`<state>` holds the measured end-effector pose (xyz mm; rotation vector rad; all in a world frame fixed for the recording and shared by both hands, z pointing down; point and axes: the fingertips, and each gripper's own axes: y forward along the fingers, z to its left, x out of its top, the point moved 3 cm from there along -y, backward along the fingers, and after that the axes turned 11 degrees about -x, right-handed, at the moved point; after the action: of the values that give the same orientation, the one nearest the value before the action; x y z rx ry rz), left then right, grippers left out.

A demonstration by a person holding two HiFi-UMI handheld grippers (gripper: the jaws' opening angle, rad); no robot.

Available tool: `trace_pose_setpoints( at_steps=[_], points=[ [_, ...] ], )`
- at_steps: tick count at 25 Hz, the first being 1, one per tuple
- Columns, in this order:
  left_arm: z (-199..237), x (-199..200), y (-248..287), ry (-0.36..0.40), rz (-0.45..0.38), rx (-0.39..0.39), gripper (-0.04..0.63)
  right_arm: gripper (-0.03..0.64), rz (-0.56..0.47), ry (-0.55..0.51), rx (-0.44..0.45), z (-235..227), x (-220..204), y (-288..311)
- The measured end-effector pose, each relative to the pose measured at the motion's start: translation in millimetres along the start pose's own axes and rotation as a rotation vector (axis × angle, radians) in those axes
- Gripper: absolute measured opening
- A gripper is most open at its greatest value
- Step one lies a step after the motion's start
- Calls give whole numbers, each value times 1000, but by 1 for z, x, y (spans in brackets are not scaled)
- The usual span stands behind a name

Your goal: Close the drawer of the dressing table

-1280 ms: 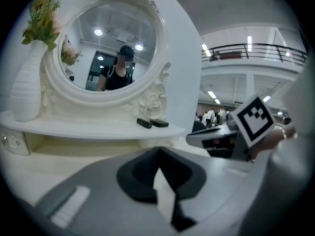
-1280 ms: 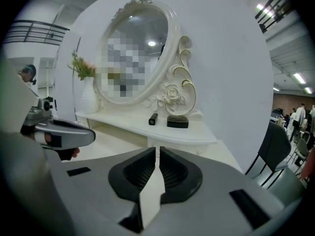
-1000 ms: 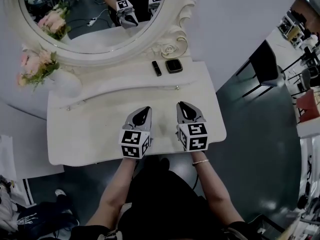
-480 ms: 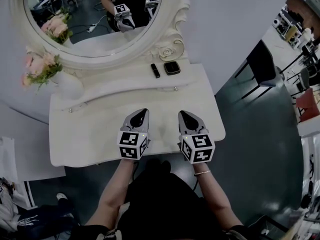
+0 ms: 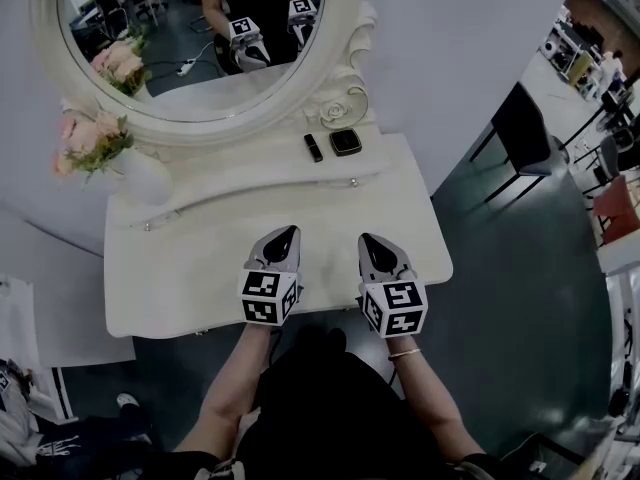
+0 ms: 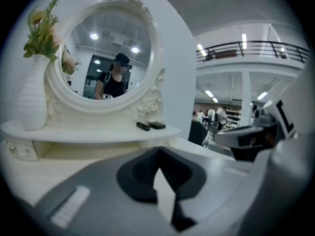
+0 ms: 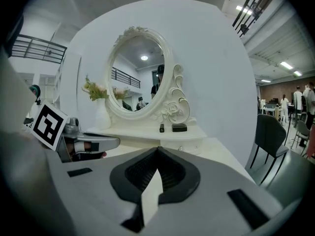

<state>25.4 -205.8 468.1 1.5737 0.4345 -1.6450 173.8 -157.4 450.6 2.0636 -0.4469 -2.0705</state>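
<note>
On the white table point(image 5: 160, 278), under the oval mirror point(image 5: 190, 38), a raised shelf point(image 5: 250, 163) carries a black stick point(image 5: 313, 147) and a dark compact point(image 5: 346, 142), with a vase point(image 5: 145, 176) of flowers at its left end. The drawer point(image 5: 250, 200) seems to be the long curved front just below that shelf, with one small knob point(image 5: 148, 226) near its left end and another point(image 5: 352, 180) near its right. In the head view this front follows the shelf's edge closely and nothing stands out over the tabletop, so I judge it pushed in, or nearly so. The left gripper view shows a dim yellowish strip under the shelf. I cannot tell whether that is shadow or a thin gap. The left gripper point(image 5: 283, 236) and the right gripper point(image 5: 372, 240) hang side by side over the near half of the table, both pointing toward the mirror and well apart from the drawer front. Each gripper's own view shows its jaws brought together with nothing between them, and only bare tabletop ahead of the tips. Neither gripper touches a knob or the front. By this reading the closing is done, or all but done. At most a last nudge with closed tips on the front may be left, if that strip proves to be a gap. If the drawer meant is one at the table's near edge, the grippers and arms hide it and its state cannot be judged.
</note>
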Motion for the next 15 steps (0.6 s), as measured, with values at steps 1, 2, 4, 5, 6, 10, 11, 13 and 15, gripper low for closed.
trace_pose_setpoints(
  at_steps=[1, 2, 4, 5, 6, 10, 11, 13, 15],
  points=[
    [0, 0, -1, -1, 0, -1, 5, 4, 4, 1, 1, 2, -2, -1],
    [0, 0, -2, -1, -1, -2, 5, 3, 9, 5, 2, 3, -5, -2],
    [0, 0, -3, -1, -2, -4, 5, 3, 19, 12, 3, 6, -9, -3],
    [0, 0, -4, -1, -2, -4, 5, 4, 21, 14, 4, 7, -10, -3],
    [0, 0, -5, 0, -3, -4, 5, 3, 21, 14, 5, 8, -11, -3],
    [2, 1, -7, 1, -9, -1, 5, 5, 20, 13, 5, 9, -12, -4],
    [2, 1, -7, 1, -9, 0, 5, 3, 20, 14, 5, 9, -12, -4],
    [3, 1, -9, 0, -9, 2, 5, 4, 22, 17, 4, 9, -13, -4],
    [4, 0, -10, -2, -7, 4, 5, 3, 24, 21, 4, 10, -14, -5]
  ],
)
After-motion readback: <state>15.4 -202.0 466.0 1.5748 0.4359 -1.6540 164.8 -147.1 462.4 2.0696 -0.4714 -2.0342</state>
